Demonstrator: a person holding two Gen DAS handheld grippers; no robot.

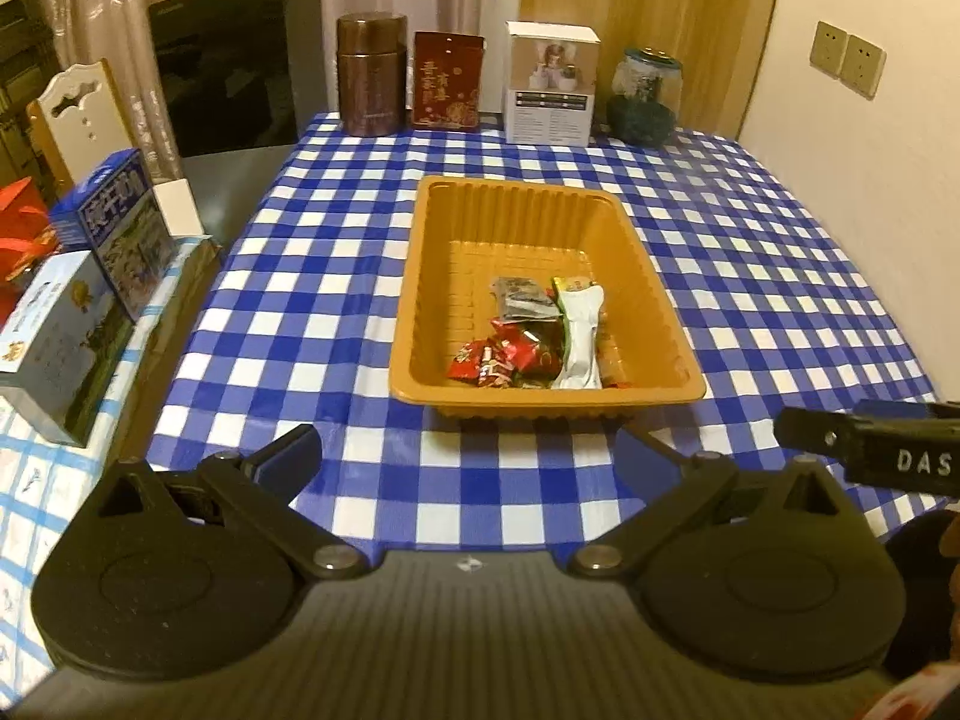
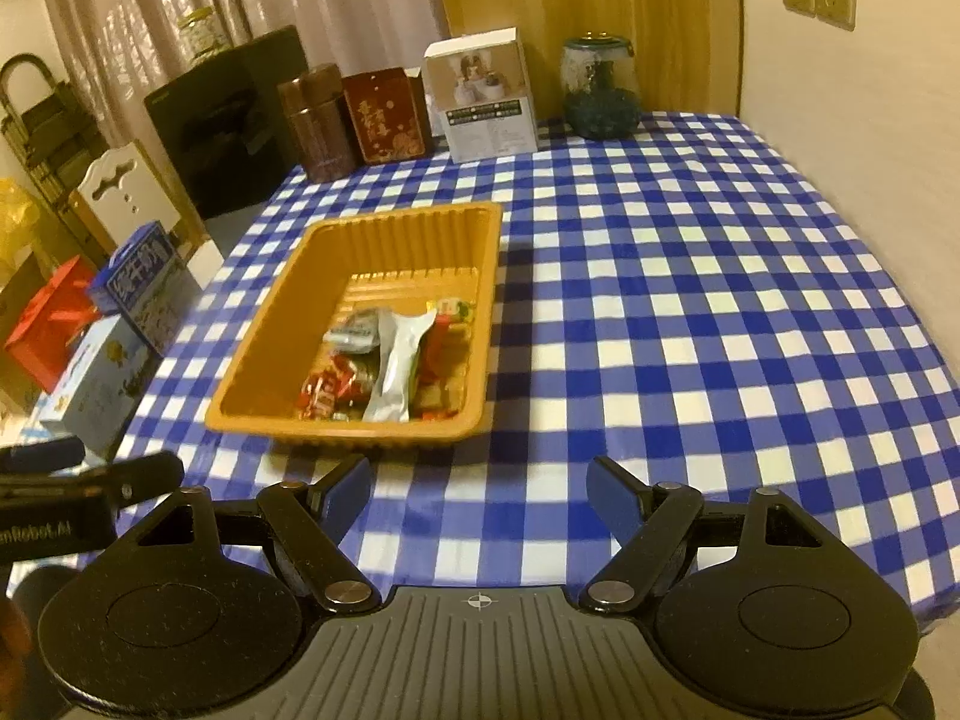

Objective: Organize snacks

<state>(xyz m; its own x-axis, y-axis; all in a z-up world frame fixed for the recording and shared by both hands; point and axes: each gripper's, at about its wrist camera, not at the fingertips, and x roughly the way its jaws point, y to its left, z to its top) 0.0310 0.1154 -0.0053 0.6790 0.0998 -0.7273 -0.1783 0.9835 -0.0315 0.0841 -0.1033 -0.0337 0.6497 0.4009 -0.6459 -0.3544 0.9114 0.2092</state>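
— Blue-checked tablecloth (image 1: 372,276), orange tray (image 1: 420,312) mid-table; snack packets (image 1: 540,336) heaped at its near end.

— Handling?

— Probably light, crinkly, slippery; pinch a sealed edge. Left gripper (image 1: 468,450) and right gripper (image 2: 477,483) both gape empty.

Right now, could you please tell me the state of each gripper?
Left gripper: open, holding nothing.
Right gripper: open, holding nothing.
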